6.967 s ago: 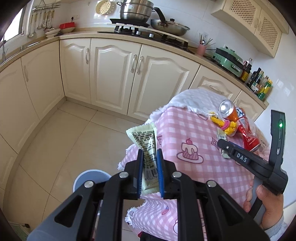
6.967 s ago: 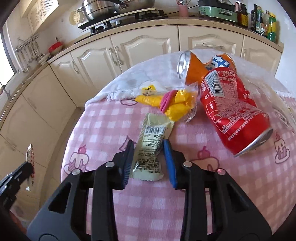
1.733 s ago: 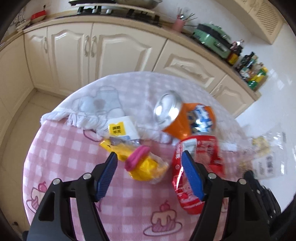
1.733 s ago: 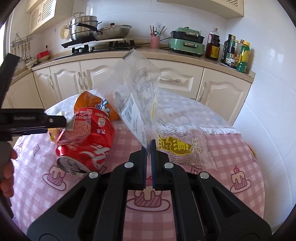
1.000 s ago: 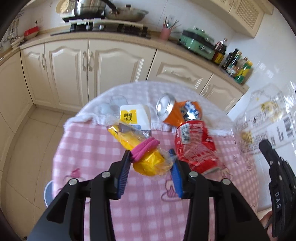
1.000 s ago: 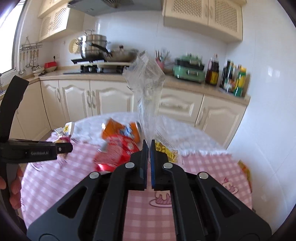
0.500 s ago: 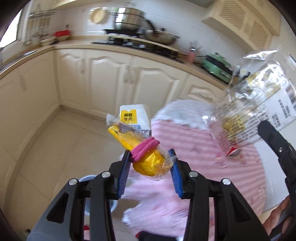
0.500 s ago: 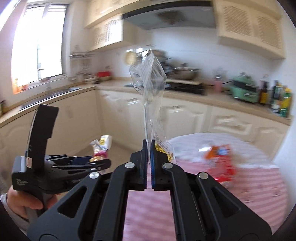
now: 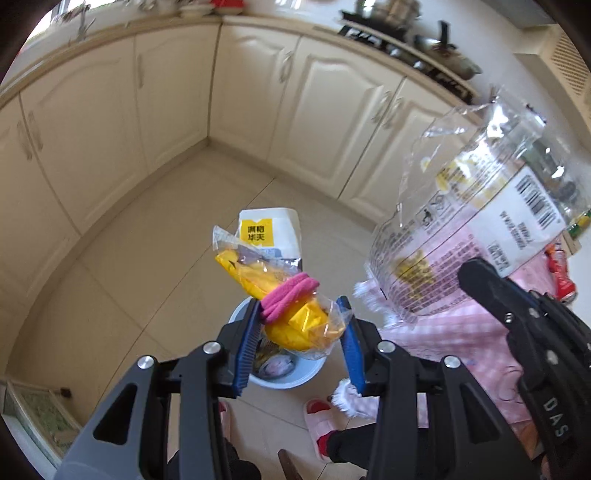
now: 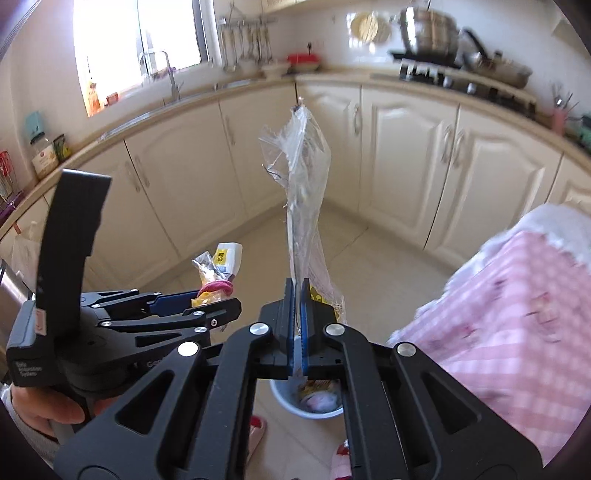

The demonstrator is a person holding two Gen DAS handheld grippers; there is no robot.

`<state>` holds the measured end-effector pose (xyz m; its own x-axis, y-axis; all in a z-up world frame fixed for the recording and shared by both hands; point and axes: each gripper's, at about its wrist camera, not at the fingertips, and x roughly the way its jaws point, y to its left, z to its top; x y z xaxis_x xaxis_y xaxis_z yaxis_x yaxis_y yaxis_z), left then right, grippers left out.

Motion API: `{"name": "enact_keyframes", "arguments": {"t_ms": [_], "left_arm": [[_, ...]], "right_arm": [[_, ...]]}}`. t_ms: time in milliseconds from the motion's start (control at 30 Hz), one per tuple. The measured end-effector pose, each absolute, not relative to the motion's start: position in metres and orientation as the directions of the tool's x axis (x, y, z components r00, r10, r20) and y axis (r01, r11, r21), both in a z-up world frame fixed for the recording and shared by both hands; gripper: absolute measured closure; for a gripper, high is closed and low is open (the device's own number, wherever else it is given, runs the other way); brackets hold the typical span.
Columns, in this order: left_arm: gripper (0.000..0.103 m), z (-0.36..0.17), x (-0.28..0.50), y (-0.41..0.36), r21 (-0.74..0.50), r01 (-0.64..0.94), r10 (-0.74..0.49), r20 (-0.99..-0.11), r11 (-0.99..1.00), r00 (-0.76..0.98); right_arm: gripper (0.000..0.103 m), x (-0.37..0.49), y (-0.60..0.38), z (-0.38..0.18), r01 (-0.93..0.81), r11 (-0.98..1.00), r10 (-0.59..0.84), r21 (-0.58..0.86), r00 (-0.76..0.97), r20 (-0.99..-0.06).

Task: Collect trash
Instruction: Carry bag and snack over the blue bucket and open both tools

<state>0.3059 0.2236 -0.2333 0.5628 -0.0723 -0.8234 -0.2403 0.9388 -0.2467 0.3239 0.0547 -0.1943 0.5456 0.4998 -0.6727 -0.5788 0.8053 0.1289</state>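
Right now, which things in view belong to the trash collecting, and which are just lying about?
Part of the job:
- yellow wrapper bundle, held in the left gripper
- clear plastic bag, pinched in the right gripper
- blue bin on the floor
- red can on the table

Just lying about:
- pots on the stove
- utensil rack
- slippers

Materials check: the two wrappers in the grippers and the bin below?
Clear wrapper in the right gripper: thin glossy plastic film, see-through, creased. Yellow wrapper in the left gripper: crinkly transparent film over yellow contents, pink band probably elastic or fabric. Bin: pale blue, smooth, likely moulded plastic.
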Motion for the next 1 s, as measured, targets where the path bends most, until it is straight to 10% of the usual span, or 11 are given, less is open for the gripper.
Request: {"name": "enact_keyframes", "arguments": {"t_ms": [700,867,1000], "left_arm": [[0.063,-0.340,0.356,0.240,-0.264,-0.288,-0.131,-0.904,0.920,0.408],[0.062,-0.345,0.356,0.238,-0.261,-0.293,-0.130,-0.907,0.920,0.400],[0.062,-0.344,0.352,0.237,-0.261,-0.286,-0.133,-0.907,0.922,0.400]], "right_arm": [[0.098,0.401,0.083,-0.324,-0.466,0.861,0.400,0.206,0.369,-0.839],[0.061,0.406,0.078,-0.330,-0.441,0.873,0.390,0.207,0.378,-0.840],[0.061,0.405,0.070,-0.329,-0.429,0.880,0.383,0.205,0.383,-0.841]]}}
